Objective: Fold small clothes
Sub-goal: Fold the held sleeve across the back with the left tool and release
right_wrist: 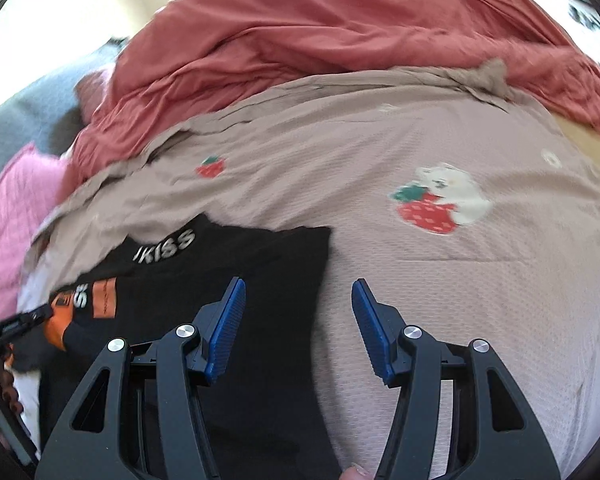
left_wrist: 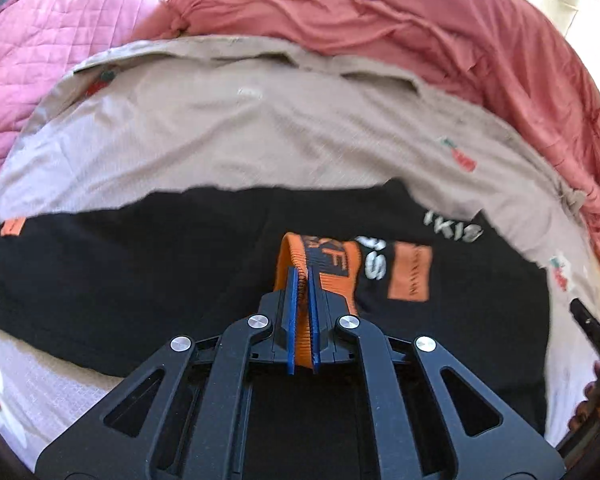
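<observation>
Left wrist view shows the left tool (left_wrist: 303, 276) clamped on the orange ribbed cuff (left_wrist: 320, 264) of a black garment (left_wrist: 140, 272), with the knit pinched between the two blue pads and running back along them. The garment lies spread on a beige strawberry-print sheet (left_wrist: 220, 140) covering a bed, and its far edge runs across the middle of the frame. White lettering (left_wrist: 452, 226) and an orange patch (left_wrist: 410, 276) sit just to the right of the gripped cuff. A salmon-red blanket (left_wrist: 380, 20) is bunched up behind the sheet, and a pink quilt (left_wrist: 60, 40) lies to the left of it.

In the right wrist view the right tool (right_wrist: 298, 284) stands wide apart and holds nothing. It hovers over the right edge of the black garment, one pad above the dark cloth and the other above the bare sheet. The left tool shows at the left margin, pinching the orange cuff.

I judge that a sleeve fold is in hand: the cuff has been picked up and is ready to be carried across the body of the garment. The next move calls for laying that sleeve flat inward without dragging the whole piece, so the free tool could pin or grip the near edge. Blur softens both views, so I cannot tell exactly how the cloth is layered beneath the cuff.
</observation>
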`<state>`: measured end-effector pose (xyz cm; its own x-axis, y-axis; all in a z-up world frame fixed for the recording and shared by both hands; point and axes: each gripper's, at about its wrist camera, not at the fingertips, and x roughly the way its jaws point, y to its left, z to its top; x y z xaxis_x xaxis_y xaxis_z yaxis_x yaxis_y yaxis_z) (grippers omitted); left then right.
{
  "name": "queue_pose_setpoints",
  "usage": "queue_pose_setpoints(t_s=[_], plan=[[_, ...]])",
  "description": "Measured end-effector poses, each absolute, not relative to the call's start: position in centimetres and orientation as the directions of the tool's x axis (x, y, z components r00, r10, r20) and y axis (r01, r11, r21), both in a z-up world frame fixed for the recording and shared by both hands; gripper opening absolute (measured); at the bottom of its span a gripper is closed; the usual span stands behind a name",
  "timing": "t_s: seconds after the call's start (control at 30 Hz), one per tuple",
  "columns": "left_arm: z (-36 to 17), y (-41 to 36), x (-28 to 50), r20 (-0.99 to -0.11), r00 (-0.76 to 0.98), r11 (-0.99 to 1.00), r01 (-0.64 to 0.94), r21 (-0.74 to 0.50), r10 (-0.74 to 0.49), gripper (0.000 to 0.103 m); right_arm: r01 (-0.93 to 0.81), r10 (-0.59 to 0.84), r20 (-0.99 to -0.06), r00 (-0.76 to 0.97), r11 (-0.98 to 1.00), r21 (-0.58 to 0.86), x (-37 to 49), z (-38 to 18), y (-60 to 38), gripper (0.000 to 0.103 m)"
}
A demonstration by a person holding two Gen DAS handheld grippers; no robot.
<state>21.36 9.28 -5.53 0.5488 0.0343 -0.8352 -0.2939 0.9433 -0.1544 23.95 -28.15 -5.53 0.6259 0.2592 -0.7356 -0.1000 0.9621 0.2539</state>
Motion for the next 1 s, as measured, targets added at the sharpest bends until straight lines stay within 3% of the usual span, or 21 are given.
queue_pose_setpoints(t_s=[0.2,0.37,0.53,0.63,0.8,1.0], plan=[[-7.1,9.3,21.2,-0.853,0.517,0.953,-0.288,-0.099,0.068,0.002,-0.251,0.302,-0.759,0.577,0.95,0.186,23.3,-6.9,-23.2,0.055],[-7.6,10.0,20.7,-0.87,0.479,0.947,-0.319,-0.05,0.116,0.002,-0.288,0.247,-0.851,0.463,0.95,0.119,23.8,-9.5,-21.4,0.053],[-3.9,8.6,18.6,-0.794,0.594,0.953,-0.298,-0.064,0.132,0.003,-0.299,0.265,-0.846,0.463,0.945,0.132,23.5,-9.2,-21.3,0.054],[-3.5,5.5,18.9,-0.792,0.604,0.981,-0.192,-0.032,0.092,0.012,-0.303,0.315,-0.838,0.445,0.934,0.19,23.3,-9.0,-21.3,0.054],[-7.3,3.2,20.4,-0.866,0.495,0.991,-0.13,0.008,0.072,0.026,-0.334,0.316,-0.843,0.435,0.926,0.175,22.9,-8.9,-20.4,0.054],[-9.2,3.1,20.1,-0.872,0.484,0.993,-0.116,0.024,0.078,0.027,-0.34,0.319,-0.847,0.426,0.924,0.178,22.9,-9.3,-20.4,0.058]])
